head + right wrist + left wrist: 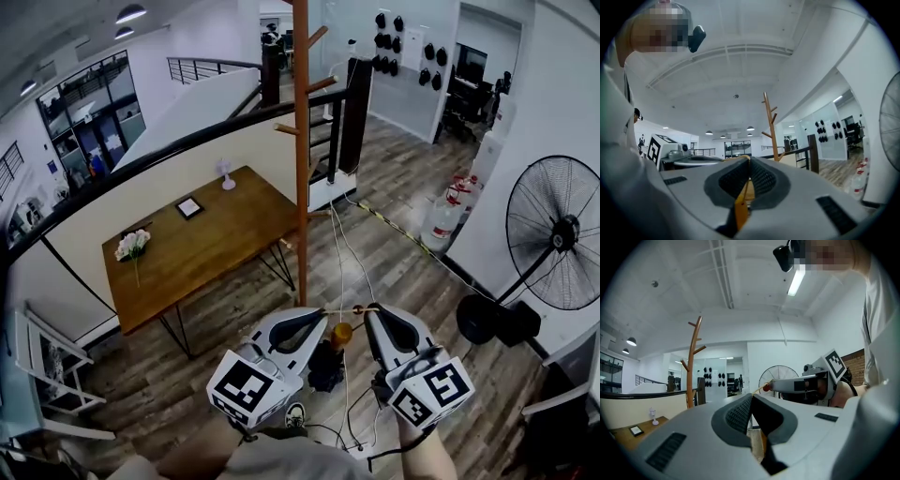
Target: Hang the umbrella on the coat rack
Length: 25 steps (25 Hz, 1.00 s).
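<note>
I hold both grippers low in front of me, over the wooden floor [394, 202]. My left gripper [314, 323] has its fingers pressed together on one end of the umbrella's thin yellow loop [349, 308]; in the left gripper view the pads [738, 416] meet with the cord pinched between them. My right gripper [378, 319] is clamped on the other end in the same way, and in the right gripper view its fingers [761, 178] are closed with the yellow cord and an orange tag [740, 211] running down through them.

The loop is stretched almost level between the two grippers. Under it hangs the umbrella [325, 367] – a dark, folded bundle with an orange knob [342, 333] at its top, between my two grippers and clear of the floor.

The coat rack [301, 169] stands straight ahead of me, a tall wooden pole with short pegs, near but not touching the loop. To its left is a wooden bench [216, 248] with flowers [132, 246] on it – a floor fan [561, 234] stands at the far right.
</note>
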Tool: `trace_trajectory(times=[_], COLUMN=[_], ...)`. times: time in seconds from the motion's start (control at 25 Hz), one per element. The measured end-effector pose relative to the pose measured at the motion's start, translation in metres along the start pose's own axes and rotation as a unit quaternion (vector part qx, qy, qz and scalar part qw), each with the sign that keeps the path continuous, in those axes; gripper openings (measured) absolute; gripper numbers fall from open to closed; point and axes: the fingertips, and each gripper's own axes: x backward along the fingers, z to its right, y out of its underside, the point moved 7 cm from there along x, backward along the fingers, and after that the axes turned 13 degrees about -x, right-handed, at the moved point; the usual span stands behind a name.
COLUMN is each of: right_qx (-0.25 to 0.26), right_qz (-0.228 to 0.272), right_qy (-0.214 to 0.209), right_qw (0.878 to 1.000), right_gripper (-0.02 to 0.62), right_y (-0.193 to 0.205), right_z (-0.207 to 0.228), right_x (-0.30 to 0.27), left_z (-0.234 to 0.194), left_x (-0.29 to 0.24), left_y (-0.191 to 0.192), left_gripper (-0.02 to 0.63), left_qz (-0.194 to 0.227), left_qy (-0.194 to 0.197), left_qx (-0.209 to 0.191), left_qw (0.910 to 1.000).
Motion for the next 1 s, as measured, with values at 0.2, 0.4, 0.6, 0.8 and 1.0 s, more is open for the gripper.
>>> trace_trajectory(times=[0.2, 0.4, 0.6, 0.8, 1.0], right_qx=[0.007, 0.017, 0.024, 0.023, 0.001], right_qz=[0.006, 0.007, 0.004, -0.008, -0.025], right_qy=[0.007, 0.004, -0.014, -0.055, -0.115], right_qw=[1.0, 1.0, 1.0, 0.998, 0.993], right_gripper=[0.009, 0.009, 0.009, 0.009, 0.009], right_y=[-0.009, -0.019, -0.026, -0.033, -0.044], right_z=[0.027, 0.047, 0.07, 0.102, 0.145], right_x=[-0.059, -0.103, -0.138, -0.165, -0.193], left_z=[-0.056, -0.098, -0.127, -0.146, -0.159], left_x=[-0.032, -0.056, -0.078, -0.107, -0.144], left_y=[0.015, 0.019, 0.025, 0.033, 0.036], left_gripper=[0.005, 0.004, 0.004, 0.003, 0.004], left_qz=[0.005, 0.016, 0.014, 0.002, -0.018], left_qy=[0.005, -0.002, -0.019, -0.044, -0.084], left_qx=[-0.005, -0.012, -0.014, -0.009, -0.015], left_qw=[1.0, 0.9998, 0.9996, 0.999, 0.9962])
